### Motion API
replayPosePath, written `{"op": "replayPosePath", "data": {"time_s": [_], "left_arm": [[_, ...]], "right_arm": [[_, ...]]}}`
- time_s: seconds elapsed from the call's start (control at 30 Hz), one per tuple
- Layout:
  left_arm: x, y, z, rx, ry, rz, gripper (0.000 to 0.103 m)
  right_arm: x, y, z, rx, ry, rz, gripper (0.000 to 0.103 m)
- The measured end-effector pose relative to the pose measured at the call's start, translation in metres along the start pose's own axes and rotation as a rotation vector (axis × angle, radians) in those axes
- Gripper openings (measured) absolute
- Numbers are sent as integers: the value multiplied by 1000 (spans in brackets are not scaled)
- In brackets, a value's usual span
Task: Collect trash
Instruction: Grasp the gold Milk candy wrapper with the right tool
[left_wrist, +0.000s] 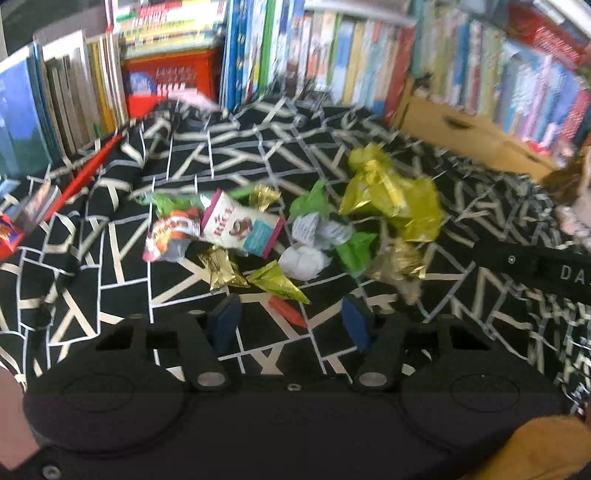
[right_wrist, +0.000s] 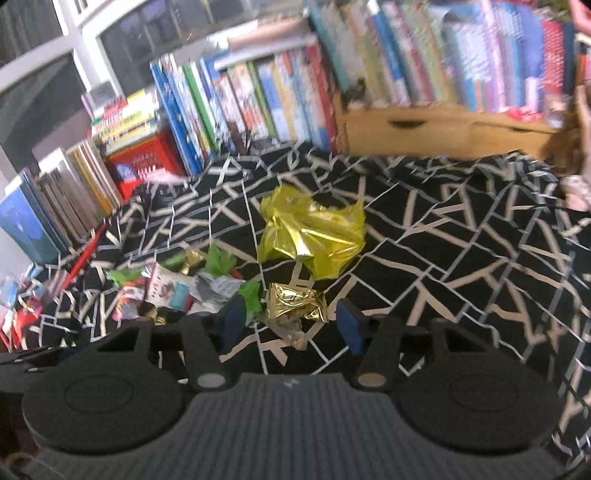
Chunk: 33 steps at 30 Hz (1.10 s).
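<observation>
Approach to the wrapper pile: both tools empty, pick not yet made

Jaws of the left gripper (left_wrist: 291, 325) stand part open with nothing between the pads. A small red scrap (left_wrist: 287, 311) lies on the patterned cloth (left_wrist: 110, 295) in the gap ahead of them, apparently untouched. Just beyond sit a green-gold foil wrapper (left_wrist: 277, 281) and a second gold one (left_wrist: 221, 269), then a white paper ball (left_wrist: 304, 261), a pink-and-white rice snack box (left_wrist: 242, 225) and crumpled green tissue (left_wrist: 354, 249).

The right gripper (right_wrist: 291, 326) is likewise part open and holds nothing. A gold foil wrapper (right_wrist: 295, 304) lies close ahead between its fingers, clear of both pads as far as the blur allows. Farther on rests the large yellow foil sheet (right_wrist: 314, 236), apart from the smaller litter. Books (right_wrist: 240, 96) line the back edge.

Assessment: the step is the final descent onto a piece of litter. Each tool should centre one light wrapper between its pads, come down until the tips meet the cloth, and close fully, since foil is thin and springy. Risk: pinching the loose cloth along with the wrapper; a shallow, slightly raking approach would reduce that.
</observation>
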<state>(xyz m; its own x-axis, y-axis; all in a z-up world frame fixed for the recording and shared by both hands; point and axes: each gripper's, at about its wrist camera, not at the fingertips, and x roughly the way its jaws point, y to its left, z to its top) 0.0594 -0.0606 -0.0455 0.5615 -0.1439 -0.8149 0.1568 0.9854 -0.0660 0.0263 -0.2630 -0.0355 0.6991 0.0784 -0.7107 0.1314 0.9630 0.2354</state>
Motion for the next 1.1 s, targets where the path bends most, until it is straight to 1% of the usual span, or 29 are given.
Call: {"op": "replayPosePath", "data": {"time_s": [0.13,0.2,0.27,0.37,0.53,0.7,0.73,0.77,0.8,0.83,0.87,0.93,1.1], "left_arm": [[35,-3,7,-44,35,33,48],[51,-4,11,-50,62,53,43],[64,-5,14,-53,86,75,42],[79,-6,18,-63,102,88,42],[97,-7,23,-91,130,128,41],[107,-8,25,-118,155,130,39],[109,-9,25,-118,160,127,38],[111,-10,25,-119,169,118,28],[112,-11,25,-119,179,107,22],[113,-11,25,-120,188,107,19],[113,-13,25,-117,191,111,10],[111,-16,24,-112,189,116,7],[98,-21,23,-112,174,108,5]], "right_arm": [[39,-10,6,-22,60,30,67],[55,-13,9,-31,89,50,67],[68,-13,11,-44,109,64,68],[85,-12,12,-70,137,72,69],[107,-14,16,-73,171,76,69],[123,-14,15,-92,223,97,69],[125,-14,14,-99,233,96,69],[126,-13,13,-104,239,95,69],[127,-14,12,-108,247,98,67],[127,-15,12,-108,248,102,61],[125,-16,12,-107,246,108,56],[122,-17,12,-109,241,112,52],[110,-22,12,-87,233,115,50]]}}
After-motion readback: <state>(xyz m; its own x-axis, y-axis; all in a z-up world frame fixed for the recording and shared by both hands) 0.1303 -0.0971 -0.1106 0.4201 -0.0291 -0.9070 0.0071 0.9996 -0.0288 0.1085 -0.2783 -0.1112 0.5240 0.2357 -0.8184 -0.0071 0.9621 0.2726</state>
